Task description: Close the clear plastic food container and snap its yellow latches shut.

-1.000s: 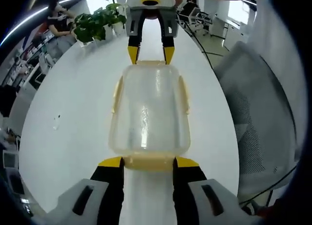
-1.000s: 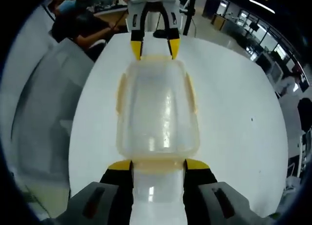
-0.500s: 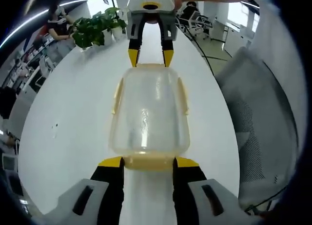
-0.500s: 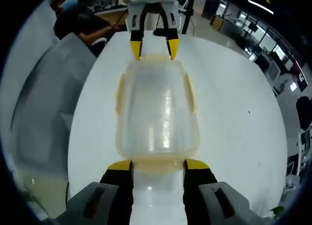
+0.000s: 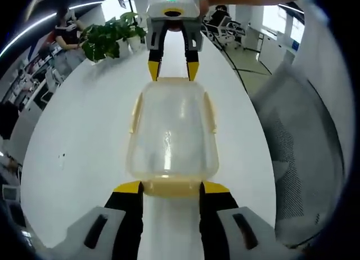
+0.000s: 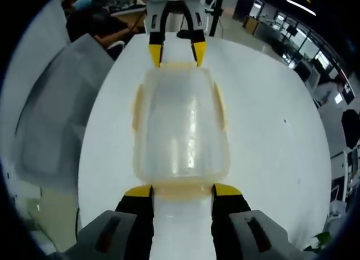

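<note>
Clear plastic food container (image 5: 172, 130) sits lid-down-on, closed, on the white table (image 5: 84, 136), lying lengthwise between the two grippers. Same container in the right gripper view (image 6: 180, 128). No brand, label or writing legible anywhere on it; the walls are cloudy-clear, with glare streaks on the lid.

Yellow latches: one on each long side, (image 5: 135, 111) and (image 5: 210, 111), both lying flat against the container wall. End latch nearest the left gripper (image 5: 171, 187) is a pale yellow flap, sitting right between that gripper's yellow tips. Far end latch (image 5: 171, 80) meets the tips of the right gripper (image 5: 172, 75), which comes in from the top of the left gripper view.

Left gripper (image 5: 171, 188): jaws set wide, one tip at each side of the near end latch, touching or just beside it; not clamped on anything. Right gripper in its own view (image 6: 183, 191): same stance, jaws spread, tips flanking its near end latch (image 6: 183, 189). Left gripper appears at the far end there (image 6: 176, 54), tips at the container's edge.

Surroundings: grey mesh chair (image 5: 298, 147) beside the table; potted green plants (image 5: 109, 32) at the table's far end; office desks and a seated person (image 5: 64, 26) beyond. No readable signage.
</note>
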The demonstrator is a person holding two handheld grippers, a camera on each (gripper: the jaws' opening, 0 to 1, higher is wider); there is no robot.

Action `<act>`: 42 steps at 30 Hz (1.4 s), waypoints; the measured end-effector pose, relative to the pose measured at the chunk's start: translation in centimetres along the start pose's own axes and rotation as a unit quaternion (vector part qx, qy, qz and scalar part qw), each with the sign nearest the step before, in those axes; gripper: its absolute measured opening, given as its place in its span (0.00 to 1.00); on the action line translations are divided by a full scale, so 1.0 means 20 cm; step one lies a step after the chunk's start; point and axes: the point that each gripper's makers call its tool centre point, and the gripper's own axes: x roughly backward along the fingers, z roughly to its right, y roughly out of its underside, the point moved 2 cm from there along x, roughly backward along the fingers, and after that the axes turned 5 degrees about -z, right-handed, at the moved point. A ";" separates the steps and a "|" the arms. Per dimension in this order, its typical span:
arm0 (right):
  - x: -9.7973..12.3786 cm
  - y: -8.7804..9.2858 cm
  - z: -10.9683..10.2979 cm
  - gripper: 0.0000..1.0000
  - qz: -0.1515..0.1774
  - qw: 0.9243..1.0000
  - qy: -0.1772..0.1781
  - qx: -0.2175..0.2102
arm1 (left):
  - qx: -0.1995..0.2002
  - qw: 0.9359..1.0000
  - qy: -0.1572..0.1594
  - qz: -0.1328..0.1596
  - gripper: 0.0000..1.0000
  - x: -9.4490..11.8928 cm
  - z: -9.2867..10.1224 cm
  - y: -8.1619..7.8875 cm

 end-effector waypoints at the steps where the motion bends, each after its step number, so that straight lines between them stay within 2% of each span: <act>1: 0.00 0.01 0.00 0.38 -0.001 1.000 0.000 0.000 | -0.003 1.000 -0.001 0.000 0.37 0.00 0.00 -0.01; 11: 0.03 0.11 0.00 0.38 -0.009 1.000 -0.004 -0.003 | -0.003 1.000 0.002 0.011 0.37 -0.05 0.00 -0.10; 21: 0.06 0.17 0.02 0.38 -0.017 1.000 -0.004 -0.005 | -0.001 1.000 0.005 0.016 0.38 -0.09 -0.02 -0.15; 35: 0.00 0.23 0.02 0.38 -0.022 0.999 -0.018 -0.019 | -0.002 1.000 0.017 0.008 0.38 -0.16 -0.03 -0.16; 42: -0.02 0.23 0.02 0.38 -0.019 0.999 -0.020 -0.024 | 0.000 1.000 0.020 0.000 0.38 -0.19 -0.04 -0.14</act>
